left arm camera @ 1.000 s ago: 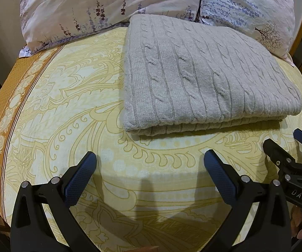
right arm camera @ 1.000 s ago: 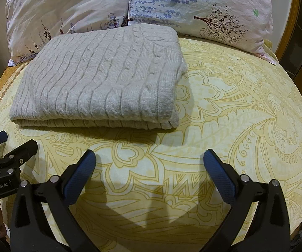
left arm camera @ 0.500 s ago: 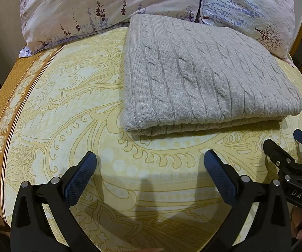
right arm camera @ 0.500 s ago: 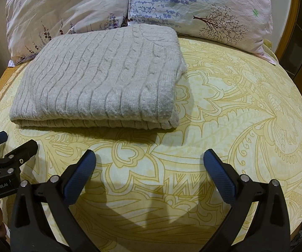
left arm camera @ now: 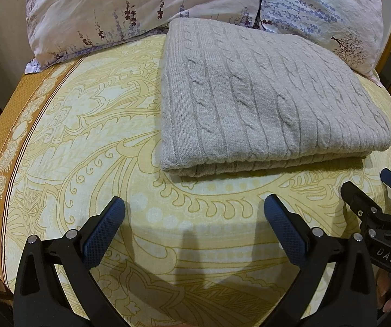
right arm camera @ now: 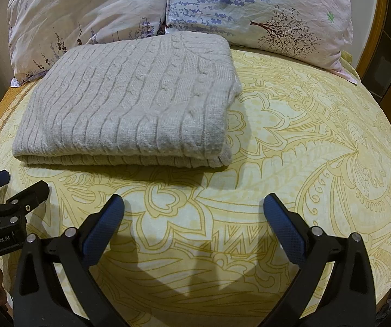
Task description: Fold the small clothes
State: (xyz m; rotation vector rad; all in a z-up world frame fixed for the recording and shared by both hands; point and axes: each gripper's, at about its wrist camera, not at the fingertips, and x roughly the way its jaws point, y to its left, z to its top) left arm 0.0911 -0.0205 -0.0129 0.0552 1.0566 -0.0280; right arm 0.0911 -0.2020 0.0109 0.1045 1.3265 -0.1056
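A grey cable-knit sweater (left arm camera: 263, 100) lies folded into a flat rectangle on the yellow patterned bedsheet (left arm camera: 92, 136); it also shows in the right wrist view (right arm camera: 130, 109). My left gripper (left arm camera: 194, 209) is open and empty, hovering over bare sheet just in front of the sweater's near edge. My right gripper (right arm camera: 192, 208) is open and empty, in front of the sweater's near right corner. Each gripper shows at the edge of the other's view: the right gripper (left arm camera: 372, 193) and the left gripper (right arm camera: 18, 185).
Two floral pillows (left arm camera: 146, 8) (right arm camera: 263, 13) lie against the head of the bed, right behind the sweater. A brown border stripe (left arm camera: 7, 141) runs along the sheet's left edge. A wooden bed frame (right arm camera: 369, 41) rises at the right.
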